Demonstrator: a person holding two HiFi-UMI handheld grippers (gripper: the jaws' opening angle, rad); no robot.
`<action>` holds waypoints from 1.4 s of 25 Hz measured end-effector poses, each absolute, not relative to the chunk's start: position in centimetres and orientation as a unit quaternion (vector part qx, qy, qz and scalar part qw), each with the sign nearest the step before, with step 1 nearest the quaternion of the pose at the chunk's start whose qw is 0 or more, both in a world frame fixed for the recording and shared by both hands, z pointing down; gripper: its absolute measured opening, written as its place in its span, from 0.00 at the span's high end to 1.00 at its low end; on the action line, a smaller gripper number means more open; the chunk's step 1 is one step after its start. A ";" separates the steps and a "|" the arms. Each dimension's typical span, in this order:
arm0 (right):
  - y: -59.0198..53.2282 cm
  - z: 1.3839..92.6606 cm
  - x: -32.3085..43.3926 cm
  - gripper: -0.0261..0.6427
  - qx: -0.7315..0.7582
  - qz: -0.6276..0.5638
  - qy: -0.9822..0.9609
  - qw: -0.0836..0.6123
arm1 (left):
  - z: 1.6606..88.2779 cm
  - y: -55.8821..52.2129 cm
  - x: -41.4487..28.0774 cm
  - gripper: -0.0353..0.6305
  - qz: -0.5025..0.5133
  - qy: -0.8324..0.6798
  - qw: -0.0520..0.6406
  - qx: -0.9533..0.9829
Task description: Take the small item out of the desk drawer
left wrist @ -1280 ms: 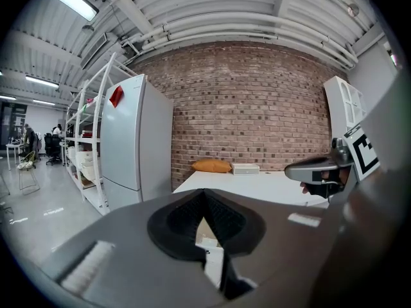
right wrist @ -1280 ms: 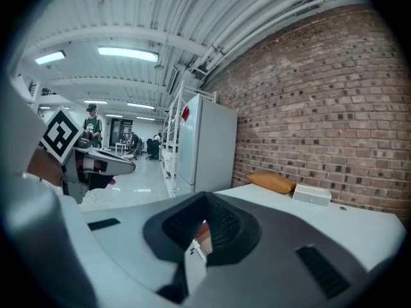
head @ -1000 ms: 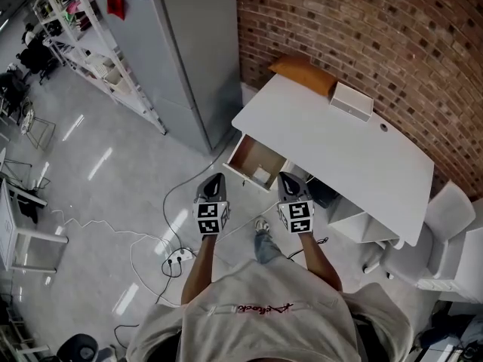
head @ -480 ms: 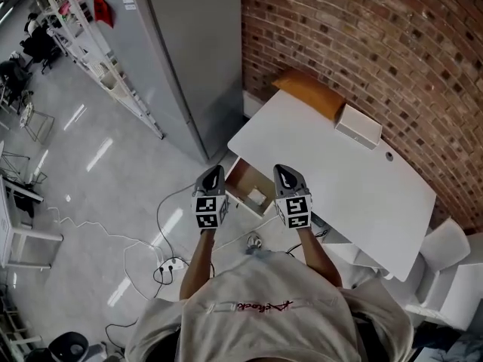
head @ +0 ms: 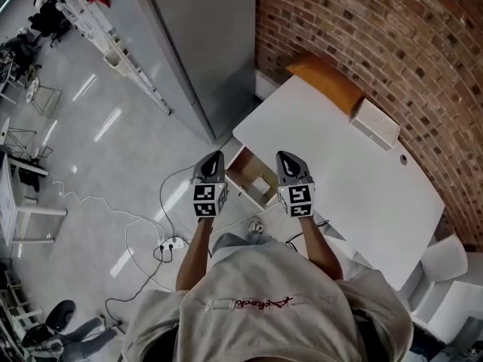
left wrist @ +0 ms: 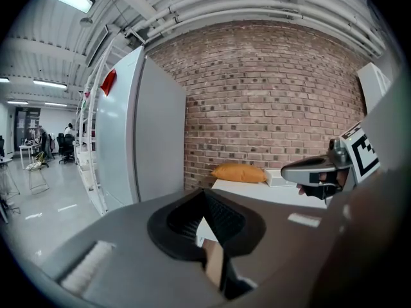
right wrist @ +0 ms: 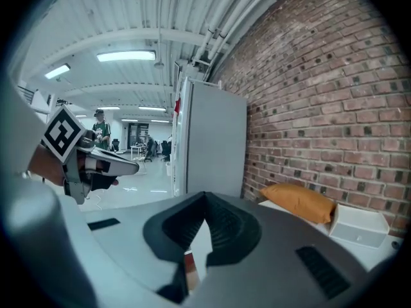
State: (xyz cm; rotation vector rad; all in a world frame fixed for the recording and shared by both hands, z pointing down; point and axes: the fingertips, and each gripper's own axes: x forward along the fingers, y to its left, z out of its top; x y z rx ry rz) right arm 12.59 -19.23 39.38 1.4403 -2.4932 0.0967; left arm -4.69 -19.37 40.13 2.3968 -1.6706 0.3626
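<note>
**Head view:** a white rectangular desk (head: 343,176) stands against a red brick wall (head: 392,44). Its brown-lined drawer (head: 243,168) is pulled open, and a small flat white item (head: 262,185) lies inside. The left gripper (head: 214,159) and right gripper (head: 287,159) are held above, one on either side of the drawer and clear of it.

**Left gripper view:** the jaws are together with nothing between them. The drawer and item are hidden behind the gripper's body.

**Right gripper view:** the jaws are together and empty. The drawer is hidden here too, and an orange cushion (right wrist: 300,201) is clearer.

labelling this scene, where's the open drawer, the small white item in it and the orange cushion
open drawer (head: 246,170), head view, its bare wooden floor
small white item (head: 262,185), head view, its middle
orange cushion (head: 326,81), head view, its top
</note>
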 end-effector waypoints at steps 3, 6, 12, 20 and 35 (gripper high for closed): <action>-19.0 40.6 12.2 0.94 0.491 0.047 -0.860 0.134 | 41.1 -18.8 -4.9 0.93 0.132 -0.565 0.111 0.807; -19.0 41.6 11.9 0.94 0.488 0.056 -0.860 0.138 | 42.1 -18.7 -5.2 0.94 0.138 -0.561 0.118 0.807; -18.9 44.2 11.2 0.94 0.486 0.077 -0.857 0.154 | 44.3 -18.8 -5.8 0.94 0.148 -0.556 0.135 0.807; -18.1 50.3 8.8 0.94 0.481 0.119 -0.847 0.191 | 49.2 -19.3 -7.3 0.94 0.167 -0.535 0.161 0.813; -13.0 63.1 7.1 0.94 0.481 0.215 -0.807 0.267 | 61.0 -16.4 -10.6 0.94 0.191 -0.518 0.248 0.796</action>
